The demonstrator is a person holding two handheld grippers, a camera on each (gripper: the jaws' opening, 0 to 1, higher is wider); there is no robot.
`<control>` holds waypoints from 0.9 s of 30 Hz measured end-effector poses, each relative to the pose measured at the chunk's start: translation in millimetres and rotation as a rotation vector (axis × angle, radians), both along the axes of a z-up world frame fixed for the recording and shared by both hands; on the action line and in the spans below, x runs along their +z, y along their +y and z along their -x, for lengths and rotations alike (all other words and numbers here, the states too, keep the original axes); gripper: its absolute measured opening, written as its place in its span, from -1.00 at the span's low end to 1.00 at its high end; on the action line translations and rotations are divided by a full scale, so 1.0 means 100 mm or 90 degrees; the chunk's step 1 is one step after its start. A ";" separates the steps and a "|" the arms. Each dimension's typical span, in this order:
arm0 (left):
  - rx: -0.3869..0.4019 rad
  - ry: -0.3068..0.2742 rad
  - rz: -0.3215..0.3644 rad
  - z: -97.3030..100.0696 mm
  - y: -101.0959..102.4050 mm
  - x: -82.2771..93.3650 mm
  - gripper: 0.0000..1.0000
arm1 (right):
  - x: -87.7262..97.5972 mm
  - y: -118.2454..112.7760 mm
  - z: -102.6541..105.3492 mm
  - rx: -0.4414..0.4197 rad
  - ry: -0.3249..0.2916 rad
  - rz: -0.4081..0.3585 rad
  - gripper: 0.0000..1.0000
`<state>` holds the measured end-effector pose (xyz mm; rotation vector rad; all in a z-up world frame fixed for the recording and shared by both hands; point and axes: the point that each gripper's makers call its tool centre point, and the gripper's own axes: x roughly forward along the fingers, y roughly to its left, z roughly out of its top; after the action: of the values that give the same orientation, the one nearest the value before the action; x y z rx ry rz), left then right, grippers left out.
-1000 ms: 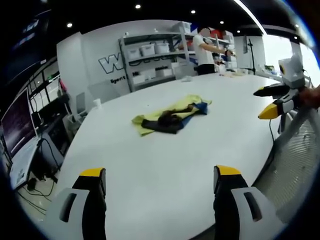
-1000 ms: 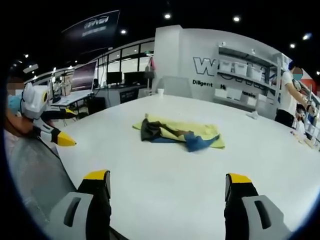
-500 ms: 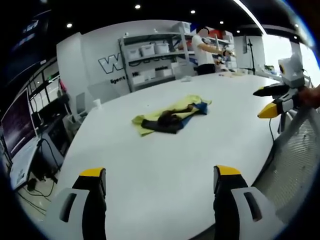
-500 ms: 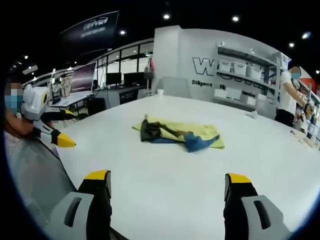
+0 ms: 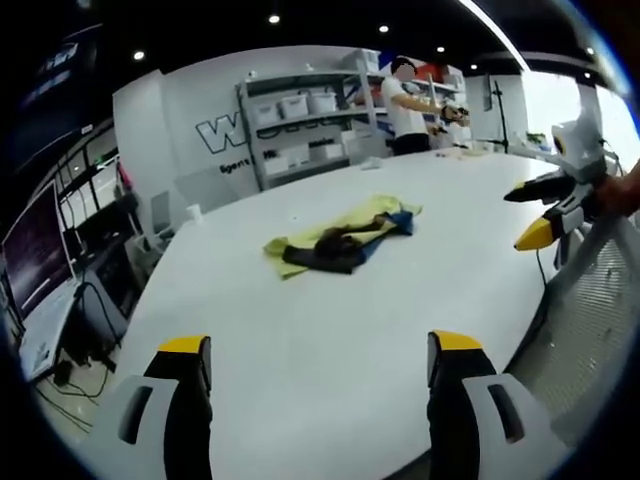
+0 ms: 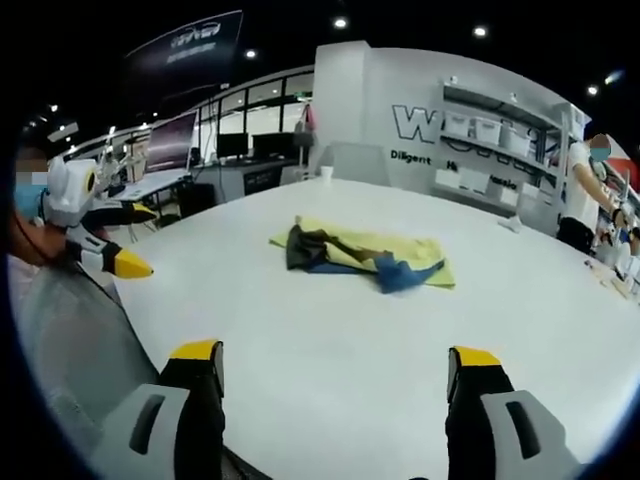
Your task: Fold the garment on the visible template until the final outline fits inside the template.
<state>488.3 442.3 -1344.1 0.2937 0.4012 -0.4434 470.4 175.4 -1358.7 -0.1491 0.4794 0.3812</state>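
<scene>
Crumpled dark garment (image 5: 335, 245) on yellow template (image 6: 420, 250), smooth white table (image 5: 300, 330), both tools (image 5: 310, 385) (image 6: 335, 385) wide open, empty.

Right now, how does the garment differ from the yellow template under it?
The garment is dark and blue, crumpled in a heap; the template is pale yellow and lies flat. The garment covers part of the template, with yellow showing past it. Both sit mid-table, away from both open claws.

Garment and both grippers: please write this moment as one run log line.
garment: crumpled on template | left gripper: open, empty | right gripper: open, empty | table: white
</scene>
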 end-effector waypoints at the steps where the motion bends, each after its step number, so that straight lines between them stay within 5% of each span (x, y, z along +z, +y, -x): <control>1: -0.001 0.000 -0.001 0.00 0.00 0.00 0.73 | 0.00 0.01 0.00 0.001 0.000 -0.002 0.80; 8: -0.007 0.011 -0.004 0.02 -0.02 -0.03 0.72 | 0.06 0.05 0.02 0.013 -0.010 -0.017 0.83; 27: -0.009 0.032 0.010 0.03 -0.05 -0.09 0.74 | -0.03 -0.04 0.01 0.006 0.003 0.038 0.75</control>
<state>485.4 437.3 -1352.8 0.2701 0.4444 -0.4688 469.1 171.6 -1362.2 -0.2087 0.4954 0.3763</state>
